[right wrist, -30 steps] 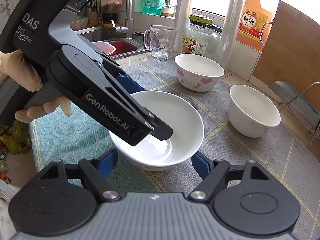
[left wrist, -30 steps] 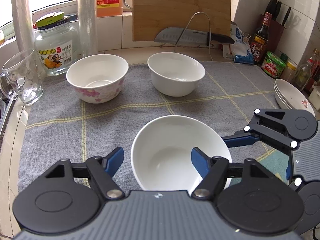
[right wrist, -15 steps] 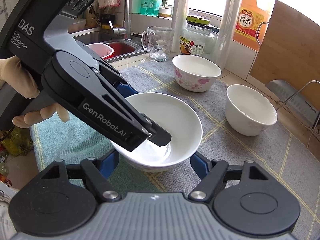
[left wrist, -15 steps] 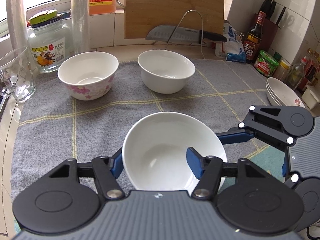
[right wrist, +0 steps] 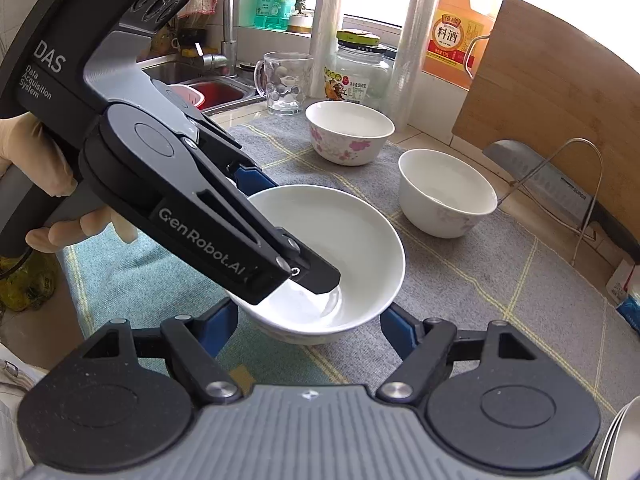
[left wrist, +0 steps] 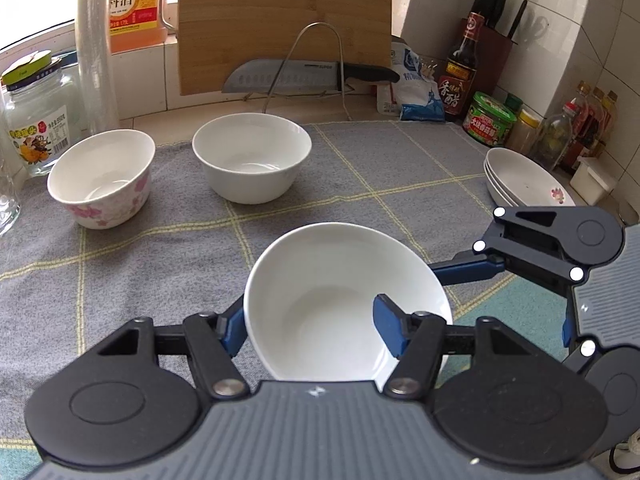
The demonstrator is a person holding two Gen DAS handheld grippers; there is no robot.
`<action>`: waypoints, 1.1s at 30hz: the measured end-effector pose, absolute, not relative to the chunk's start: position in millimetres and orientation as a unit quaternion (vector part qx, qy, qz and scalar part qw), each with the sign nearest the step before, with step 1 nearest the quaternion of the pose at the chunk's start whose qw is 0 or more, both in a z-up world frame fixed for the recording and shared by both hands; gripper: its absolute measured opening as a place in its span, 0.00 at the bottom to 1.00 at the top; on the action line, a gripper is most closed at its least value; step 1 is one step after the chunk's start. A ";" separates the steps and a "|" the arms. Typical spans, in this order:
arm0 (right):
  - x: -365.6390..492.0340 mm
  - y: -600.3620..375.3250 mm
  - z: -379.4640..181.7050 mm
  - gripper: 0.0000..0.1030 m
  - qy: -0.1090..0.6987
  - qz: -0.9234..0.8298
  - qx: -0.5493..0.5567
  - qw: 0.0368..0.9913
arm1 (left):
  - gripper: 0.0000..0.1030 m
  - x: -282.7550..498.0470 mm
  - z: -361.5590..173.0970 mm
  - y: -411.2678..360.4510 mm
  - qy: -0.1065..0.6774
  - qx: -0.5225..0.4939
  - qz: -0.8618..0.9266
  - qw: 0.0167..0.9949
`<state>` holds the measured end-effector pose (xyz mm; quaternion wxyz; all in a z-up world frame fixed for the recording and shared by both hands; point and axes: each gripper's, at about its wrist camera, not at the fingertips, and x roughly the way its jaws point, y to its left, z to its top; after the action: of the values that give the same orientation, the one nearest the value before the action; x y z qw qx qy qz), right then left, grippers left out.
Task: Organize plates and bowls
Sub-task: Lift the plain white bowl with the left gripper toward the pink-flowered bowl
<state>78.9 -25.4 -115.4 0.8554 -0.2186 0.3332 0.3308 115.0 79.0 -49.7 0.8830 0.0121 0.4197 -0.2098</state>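
A plain white bowl [left wrist: 332, 300] sits low over the grey checked cloth [left wrist: 160, 260]. My left gripper [left wrist: 311, 330] is shut on its near wall, with one blue finger outside the rim and the other inside. My right gripper [right wrist: 310, 330] straddles the same bowl [right wrist: 352, 240] from the right. Its blue fingers [right wrist: 394, 334] press the lower sides, and one finger [left wrist: 468, 272] shows beside the bowl in the left wrist view. A flower-patterned bowl [left wrist: 102, 178] and another white bowl [left wrist: 252, 164] stand at the back. Stacked plates [left wrist: 520, 178] lie at the right.
A wooden cutting board [left wrist: 280, 20] and a knife [left wrist: 304, 76] on a wire rack stand behind the bowls. A glass jar [left wrist: 36, 120] is at the back left, with sauce bottles and tins [left wrist: 488, 124] at the back right. A glass mug [right wrist: 284, 84] and the sink [right wrist: 208, 92] lie further left.
The left jaws closed onto the bowl's wall. Both grippers then shifted to the right with the bowl between them, so the back bowls now sit further left in view.
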 end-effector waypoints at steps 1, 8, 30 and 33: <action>78.2 -29.7 -115.0 0.80 0.334 0.327 -0.218 0.857 | 0.61 116.0 -49.5 74.4 0.420 0.013 -0.215 0.882; 72.5 -62.5 -113.5 0.79 0.346 0.292 -0.212 0.866 | 0.61 124.2 -50.2 37.4 0.420 0.021 -0.249 0.873; 75.9 -112.9 -119.5 0.80 0.372 0.259 -0.189 0.871 | 0.61 135.4 -60.5 -12.8 0.431 0.041 -0.280 0.857; 75.8 -112.9 -121.4 0.80 0.375 0.260 -0.188 0.870 | 0.63 135.0 -62.5 -13.5 0.433 0.044 -0.281 0.855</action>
<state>75.8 -112.9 -121.4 0.8696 -0.1881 0.3752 0.2600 135.0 -13.5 -62.5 0.8552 0.0444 0.4334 -0.2808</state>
